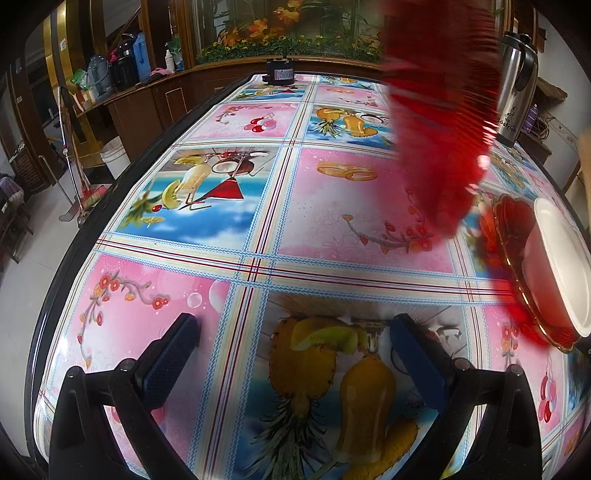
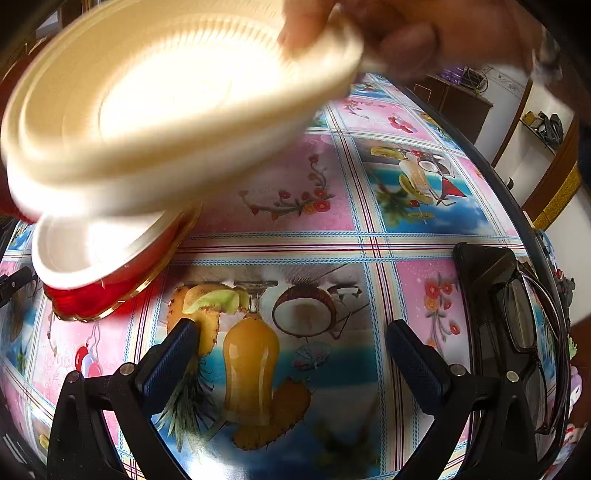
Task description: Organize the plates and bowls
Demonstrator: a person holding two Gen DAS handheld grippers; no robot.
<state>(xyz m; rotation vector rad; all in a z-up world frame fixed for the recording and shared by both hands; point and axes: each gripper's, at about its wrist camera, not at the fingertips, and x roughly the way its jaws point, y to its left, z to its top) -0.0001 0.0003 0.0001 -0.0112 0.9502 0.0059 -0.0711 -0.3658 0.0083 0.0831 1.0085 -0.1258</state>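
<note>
A red glass plate with a gold rim [image 1: 517, 280] lies on the table at the right, with a white bowl [image 1: 565, 266] on it; both also show in the right wrist view, plate [image 2: 110, 295] and bowl [image 2: 85, 254]. A bare hand [image 2: 399, 33] holds a blurred cream plate [image 2: 177, 107] in the air above them. A blurred red object [image 1: 439, 110] hangs in the air in the left wrist view. My left gripper [image 1: 293, 343] is open and empty above the tablecloth. My right gripper [image 2: 291, 343] is open and empty, to the right of the red plate.
The table [image 1: 332, 206] has a glossy fruit-print cloth. A steel thermos [image 1: 517, 85] stands at the far right and a small black device [image 1: 280, 72] at the far edge. A black case with glasses [image 2: 517, 325] lies by the right edge. Cabinets and a broom stand to the left.
</note>
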